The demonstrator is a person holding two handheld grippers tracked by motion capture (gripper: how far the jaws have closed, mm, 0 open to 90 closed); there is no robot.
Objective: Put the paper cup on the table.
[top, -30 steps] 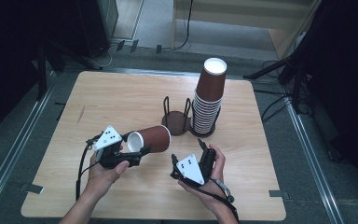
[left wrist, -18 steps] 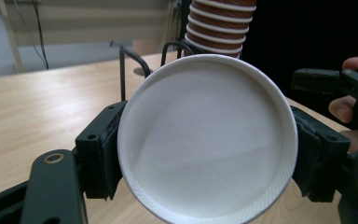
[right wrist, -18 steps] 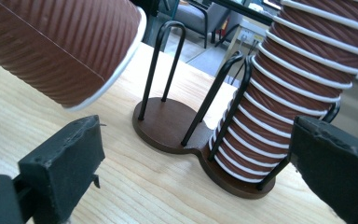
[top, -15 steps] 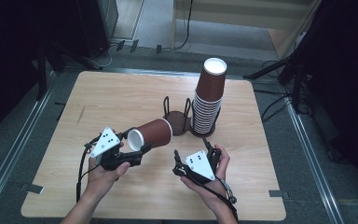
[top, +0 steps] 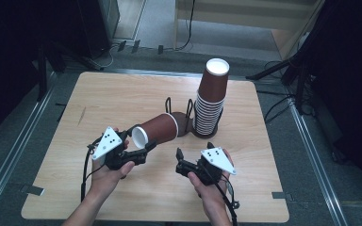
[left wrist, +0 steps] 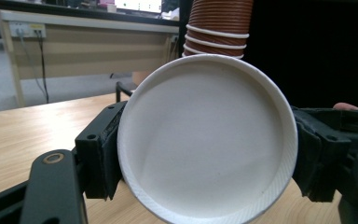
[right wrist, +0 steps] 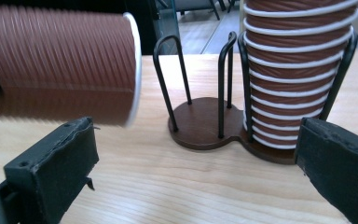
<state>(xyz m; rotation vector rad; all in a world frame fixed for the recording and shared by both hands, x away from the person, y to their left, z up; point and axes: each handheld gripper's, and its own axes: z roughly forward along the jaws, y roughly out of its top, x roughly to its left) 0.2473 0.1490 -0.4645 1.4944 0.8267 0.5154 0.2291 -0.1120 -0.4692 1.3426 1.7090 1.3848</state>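
The light wooden table [top: 122,99] with rounded corners carries everything; its near edge is partly covered by the person's forearms. Toward the far right corner stands a tall stack of ribbed brown paper cups with white rims [top: 210,101], bottoms up; its top is cut off in both gripper views. The stack sits in one side of a dark round-based wire cup holder [top: 185,123], whose base is partly hidden behind the stack and behind the held cup.

A single ribbed brown paper cup with a white rim [top: 156,130] lies on its side in the air above the table's middle, its bottom toward the left gripper [top: 141,149]. That gripper's jaws are clenched on the cup's bottom end, one pad on each side. The right gripper [top: 194,155] hovers near the front edge, right of the cup, jaws spread wide with nothing between them.
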